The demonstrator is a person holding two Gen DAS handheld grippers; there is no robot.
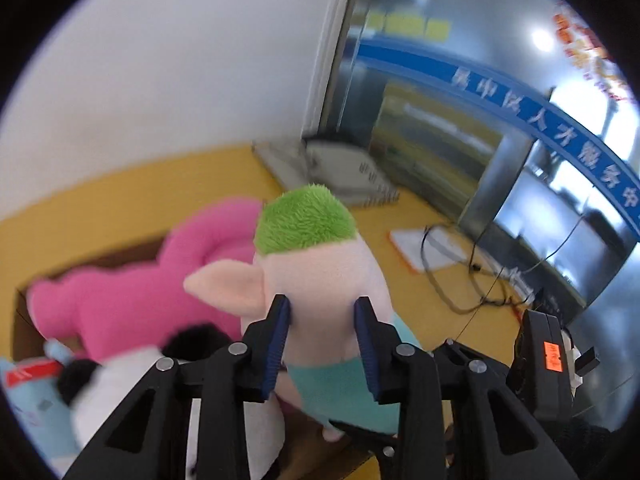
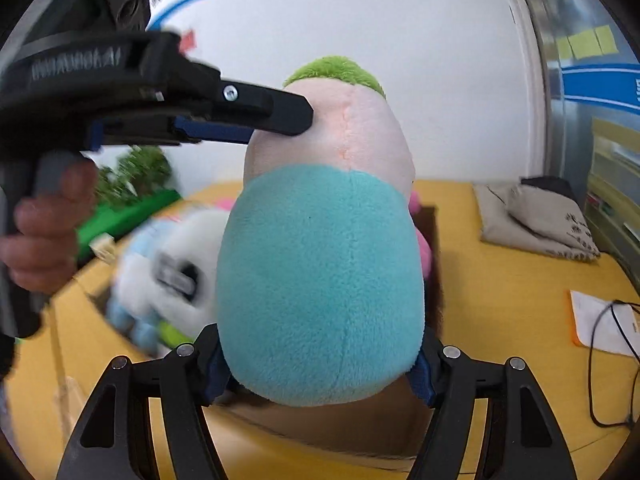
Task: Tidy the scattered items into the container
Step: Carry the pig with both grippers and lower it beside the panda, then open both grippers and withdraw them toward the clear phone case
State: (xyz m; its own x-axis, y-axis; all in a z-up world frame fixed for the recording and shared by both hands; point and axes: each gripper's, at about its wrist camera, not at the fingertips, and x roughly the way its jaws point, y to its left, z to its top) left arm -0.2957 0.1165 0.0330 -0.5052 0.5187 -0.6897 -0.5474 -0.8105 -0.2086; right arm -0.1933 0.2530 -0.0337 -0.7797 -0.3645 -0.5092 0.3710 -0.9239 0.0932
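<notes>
- Plush doll [image 1: 320,264] with green hair, a pale pink head and a teal body hangs between both tools, raised above the cardboard box [image 1: 24,320].
- Left tool [image 1: 323,312] is clamped on the doll's head: its blue-padded fingers [image 1: 280,332] press into the pink fabric on either side, just below the green tuft, with a pointed ear jutting out past its left finger.
- In the right wrist view the left tool [image 2: 276,120] comes in from the left and meets the head near the top; a hand [image 2: 44,236] grips its handle.
- Right tool [image 2: 320,372] is clamped on the doll's teal lower body [image 2: 320,280], its fingers pressed against the two sides of the rounded bottom.
- Beyond the left tool and to its left, a pink plush [image 1: 132,292] lies in the box, with a black-and-white plush [image 1: 120,384] and a light blue plush [image 1: 28,392] nearer and lower.
- Ahead of the right tool, behind the doll, the box's dark inner wall [image 2: 430,248] shows, open on the yellow floor [image 2: 500,300].
- To the right of both tools, black cables [image 1: 452,280] trail across the floor over a white sheet [image 1: 416,248]; a grey cushion [image 2: 532,216] lies further back by the wall.
</notes>
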